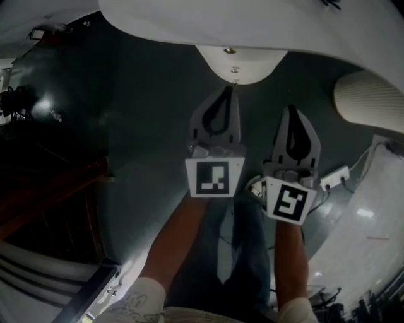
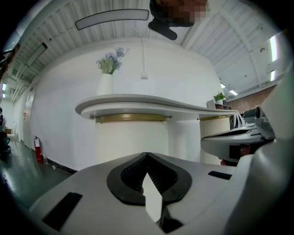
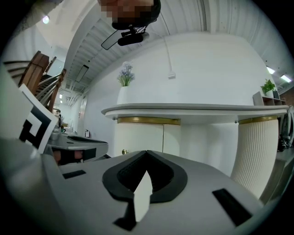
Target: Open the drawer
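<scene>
Both grippers are held side by side over the dark floor, each at the end of a bare forearm and pointing toward a rounded white cabinet that stands beneath the curved front edge of the white bench. The left gripper has its jaws together, tips meeting with nothing between them, and its own view shows the same; the right gripper also has its jaws pressed together and empty (its own view shows the dark pads joined at the tip). The drawer sits in the front of that cabinet, just under the bench edge, marked by small brass knobs one above another; which of them belongs to the task's drawer I cannot tell. Neither gripper touches the cabinet: it stands ahead of both. On the bench, near its left end in the right gripper view, stands a white vase with pale flowers.
</scene>
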A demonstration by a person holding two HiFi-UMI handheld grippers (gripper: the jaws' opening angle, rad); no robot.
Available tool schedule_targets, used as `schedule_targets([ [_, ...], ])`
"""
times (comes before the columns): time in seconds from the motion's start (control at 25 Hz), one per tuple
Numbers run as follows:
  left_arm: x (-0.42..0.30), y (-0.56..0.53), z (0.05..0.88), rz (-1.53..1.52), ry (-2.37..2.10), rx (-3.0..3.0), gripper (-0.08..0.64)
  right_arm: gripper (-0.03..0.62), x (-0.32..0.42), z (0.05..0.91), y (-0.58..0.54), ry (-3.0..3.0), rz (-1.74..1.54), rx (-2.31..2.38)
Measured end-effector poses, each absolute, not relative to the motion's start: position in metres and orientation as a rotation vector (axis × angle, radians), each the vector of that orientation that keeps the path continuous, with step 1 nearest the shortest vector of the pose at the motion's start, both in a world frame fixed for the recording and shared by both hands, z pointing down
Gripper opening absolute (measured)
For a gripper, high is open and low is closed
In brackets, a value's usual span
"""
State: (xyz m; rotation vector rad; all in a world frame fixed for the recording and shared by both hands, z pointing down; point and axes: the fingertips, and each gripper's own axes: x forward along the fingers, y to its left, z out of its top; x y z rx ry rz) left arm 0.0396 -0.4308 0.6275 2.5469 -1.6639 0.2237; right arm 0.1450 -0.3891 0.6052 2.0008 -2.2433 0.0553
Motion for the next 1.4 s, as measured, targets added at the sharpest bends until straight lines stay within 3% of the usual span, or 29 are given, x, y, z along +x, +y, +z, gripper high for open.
schedule_targets([
  [0.36, 0.04, -0.459, 0.645, 0.302, -1.7, 2.56, 0.007, 0.005, 0.146, 0.614, -0.401, -2.228, 0.092, 2.029],
  [0.56, 0.04, -0.48, 0.666, 0.303, -1.695, 2.501, 0.098, 0.005, 0.148, 0.619, -0.408, -2.222, 0.116, 2.031],
  [0.76, 0.045, -0.506, 0.685, 0.373, -1.687, 2.491, 0.138, 0.005, 0.15, 0.625, -0.409, -2.219, 0.129, 2.016],
  [1.4, 0.049, -0.531, 0.68, 0.341, -1.76, 2.492, 0.106, 0.005, 0.162, 0.632, -0.411, -2.194, 0.144, 2.016],
])
